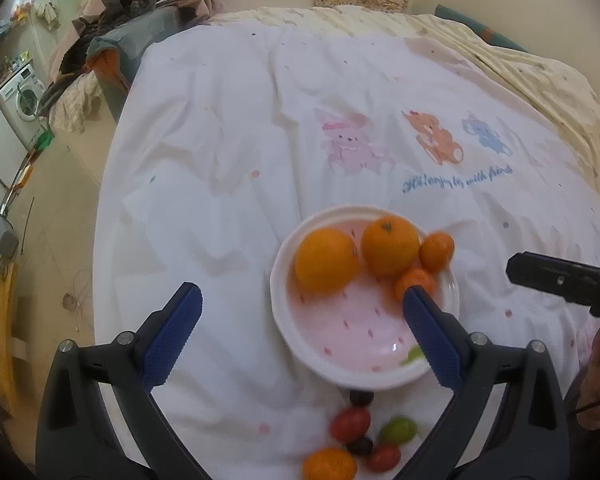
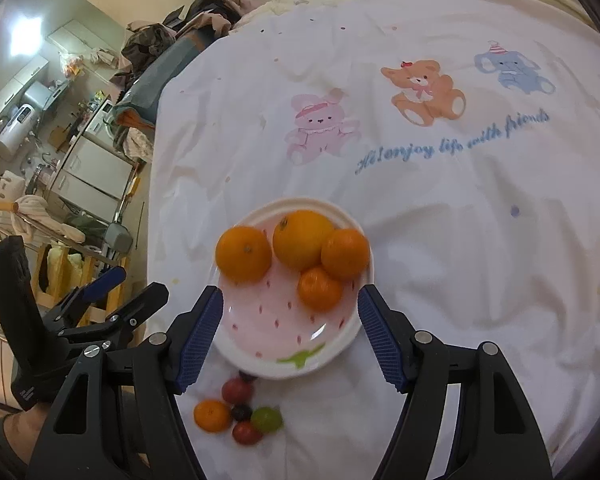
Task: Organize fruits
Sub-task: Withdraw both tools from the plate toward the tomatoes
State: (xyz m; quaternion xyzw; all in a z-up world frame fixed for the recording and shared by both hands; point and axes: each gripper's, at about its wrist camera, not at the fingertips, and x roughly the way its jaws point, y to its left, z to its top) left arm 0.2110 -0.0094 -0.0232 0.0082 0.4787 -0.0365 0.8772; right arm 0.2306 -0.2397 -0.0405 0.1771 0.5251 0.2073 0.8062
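I see a bed [image 2: 480, 208] under a white quilt printed with a rabbit, a bear and an elephant. On the quilt sits a pink strawberry-patterned plate [image 2: 276, 332] holding four oranges [image 2: 304, 238], grouped at its far side. On the quilt just in front of the plate lies a loose cluster: one small orange [image 2: 212, 415], two red cherry tomatoes [image 2: 237, 390], a green grape [image 2: 266, 419] and dark grapes [image 2: 241, 413].

My left tool [image 1: 302, 320] stands open above the plate's near-left side, nothing between its blue pads [image 1: 172, 336]. My right tool [image 2: 290, 328] is likewise open and empty, its pads framing the plate's near half from above.
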